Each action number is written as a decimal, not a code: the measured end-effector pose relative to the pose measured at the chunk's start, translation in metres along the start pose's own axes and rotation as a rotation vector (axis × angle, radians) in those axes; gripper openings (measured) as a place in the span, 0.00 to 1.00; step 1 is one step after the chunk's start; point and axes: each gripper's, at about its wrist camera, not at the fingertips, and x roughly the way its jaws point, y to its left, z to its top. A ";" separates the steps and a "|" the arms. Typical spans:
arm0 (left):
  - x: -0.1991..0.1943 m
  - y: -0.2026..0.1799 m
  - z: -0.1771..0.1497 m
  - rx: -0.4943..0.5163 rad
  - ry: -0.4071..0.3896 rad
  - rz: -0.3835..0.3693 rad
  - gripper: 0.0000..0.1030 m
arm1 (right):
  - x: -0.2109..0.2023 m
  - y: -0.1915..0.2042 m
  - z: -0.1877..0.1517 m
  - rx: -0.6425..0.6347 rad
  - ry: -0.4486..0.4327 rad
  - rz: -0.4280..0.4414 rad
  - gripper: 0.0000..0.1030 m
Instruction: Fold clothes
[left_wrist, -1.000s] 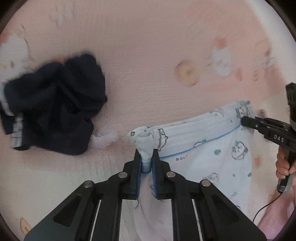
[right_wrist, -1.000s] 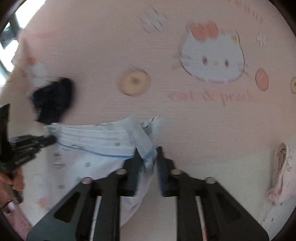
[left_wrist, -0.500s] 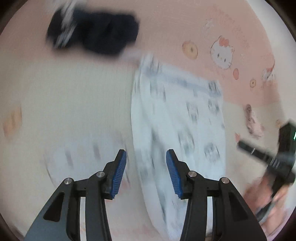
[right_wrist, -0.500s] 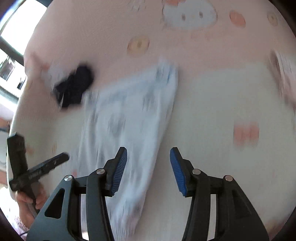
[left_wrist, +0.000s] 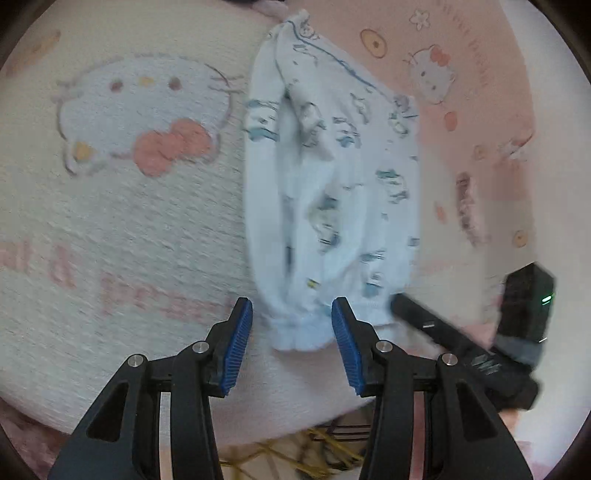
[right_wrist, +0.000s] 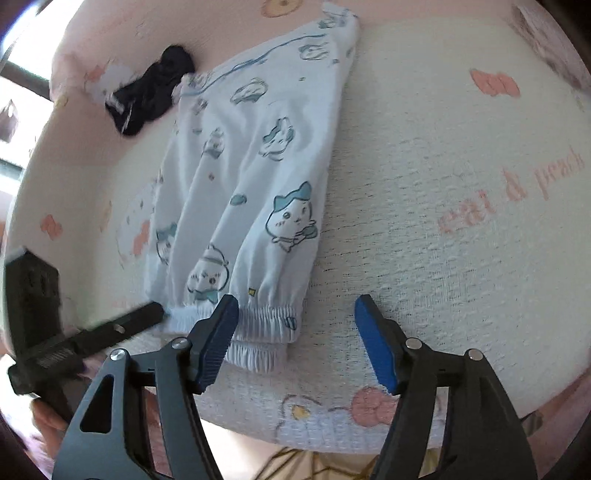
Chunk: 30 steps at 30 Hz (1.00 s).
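Observation:
Pale blue children's trousers (left_wrist: 332, 177) (right_wrist: 255, 177) printed with cartoon cats lie flat on a pink and cream blanket (left_wrist: 147, 229) (right_wrist: 443, 192), waistband far, elastic cuffs near me. My left gripper (left_wrist: 291, 343) is open, its blue pads either side of the left cuff, just short of it. My right gripper (right_wrist: 295, 343) is open too; its left pad overlaps the right cuff (right_wrist: 258, 325) and the other hangs over bare blanket. Each gripper shows in the other's view, the right gripper (left_wrist: 461, 343) and the left gripper (right_wrist: 92, 328), tips at the cuffs.
A crumpled dark garment (right_wrist: 151, 92) lies beyond the waistband on the left. A small pinkish cloth (left_wrist: 467, 206) sits right of the trousers. The blanket's near edge (right_wrist: 332, 439) drops off just below the grippers, with yellow cords (left_wrist: 295, 454) underneath. A hand (right_wrist: 44, 421) holds the left gripper.
Both grippers let go of the waistband corners, opened, and pulled back toward me to the cuff end. The trousers now lie spread flat on the blanket.

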 end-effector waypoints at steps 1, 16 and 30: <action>0.003 -0.002 -0.003 -0.005 0.004 -0.015 0.45 | 0.000 0.005 -0.004 -0.019 0.006 -0.004 0.66; -0.008 -0.031 -0.022 0.115 -0.082 0.095 0.18 | -0.014 0.039 -0.008 -0.170 -0.016 -0.017 0.18; -0.018 -0.042 -0.058 0.161 -0.047 0.125 0.18 | -0.023 0.043 -0.030 -0.221 0.003 -0.013 0.18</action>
